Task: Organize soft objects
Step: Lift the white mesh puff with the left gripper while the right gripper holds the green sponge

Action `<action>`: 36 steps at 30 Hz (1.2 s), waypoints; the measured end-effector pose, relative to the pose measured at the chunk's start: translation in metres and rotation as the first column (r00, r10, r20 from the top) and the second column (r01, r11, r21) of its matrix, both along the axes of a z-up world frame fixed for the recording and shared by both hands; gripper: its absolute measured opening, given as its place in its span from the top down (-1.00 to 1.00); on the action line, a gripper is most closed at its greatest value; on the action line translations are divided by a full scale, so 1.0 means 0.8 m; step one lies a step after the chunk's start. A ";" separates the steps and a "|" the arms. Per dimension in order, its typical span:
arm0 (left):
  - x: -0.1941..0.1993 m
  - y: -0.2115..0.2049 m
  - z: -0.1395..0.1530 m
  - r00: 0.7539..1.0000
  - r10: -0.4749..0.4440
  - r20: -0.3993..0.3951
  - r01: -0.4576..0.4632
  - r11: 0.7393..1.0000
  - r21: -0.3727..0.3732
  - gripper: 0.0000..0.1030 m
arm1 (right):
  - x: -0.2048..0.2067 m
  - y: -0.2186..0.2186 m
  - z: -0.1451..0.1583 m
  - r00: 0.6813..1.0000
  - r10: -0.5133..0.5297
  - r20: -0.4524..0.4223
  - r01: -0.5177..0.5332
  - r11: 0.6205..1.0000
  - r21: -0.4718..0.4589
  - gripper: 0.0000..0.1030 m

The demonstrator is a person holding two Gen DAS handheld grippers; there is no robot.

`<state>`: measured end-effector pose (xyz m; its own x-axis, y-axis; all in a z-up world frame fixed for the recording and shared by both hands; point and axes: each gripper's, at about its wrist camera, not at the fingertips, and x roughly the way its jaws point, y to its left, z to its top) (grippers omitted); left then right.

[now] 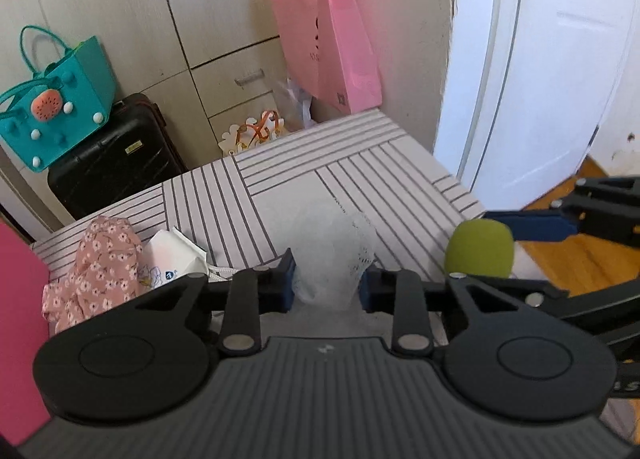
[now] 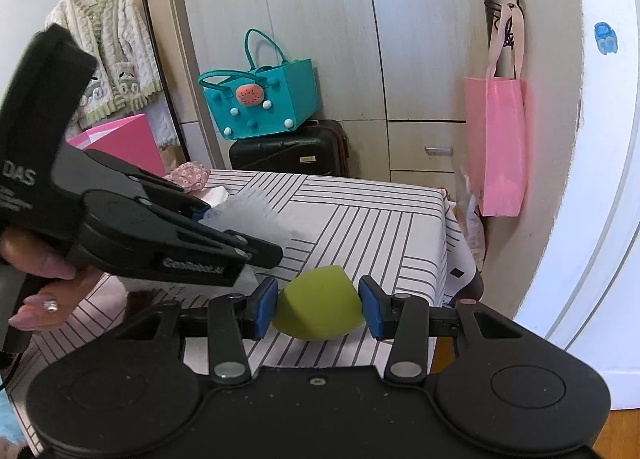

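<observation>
Only the right wrist view shows the person's hand (image 2: 38, 287) at left, gripping the left gripper (image 1: 328, 285), which pinches a white lacy mesh pouch (image 1: 332, 255) at centre, over the striped tablecloth (image 1: 352, 163). The right gripper (image 2: 318, 309) squeezes a yellow-green foam sponge (image 2: 318, 305) (rounded, matte) at lower centre. A floral fabric (image 1: 100, 271) lies crumpled at left.
</observation>
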<state>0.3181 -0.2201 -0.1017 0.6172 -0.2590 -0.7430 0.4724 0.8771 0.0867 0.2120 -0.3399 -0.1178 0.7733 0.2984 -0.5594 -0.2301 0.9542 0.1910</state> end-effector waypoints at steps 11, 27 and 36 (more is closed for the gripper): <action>-0.049 0.034 0.048 0.998 -0.054 0.018 0.056 0.988 -0.143 0.45 | -0.026 0.013 0.014 1.000 0.020 0.001 -0.020 1.000 0.004 0.04; -0.127 0.111 0.087 0.991 -0.130 -0.045 0.117 0.969 -0.217 0.45 | -0.080 0.038 0.034 0.990 0.085 -0.114 -0.073 0.992 0.108 0.03; -0.168 0.162 0.091 0.979 -0.162 -0.126 0.127 0.961 -0.245 0.45 | -0.105 0.077 0.051 0.976 0.142 -0.165 -0.128 0.987 0.095 0.03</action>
<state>0.1838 -0.0903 -0.0292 0.4516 -0.5146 -0.7288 0.5880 0.7861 -0.1907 0.1281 -0.2782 -0.0773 0.6179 0.4446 -0.6485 -0.3127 0.8957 0.3161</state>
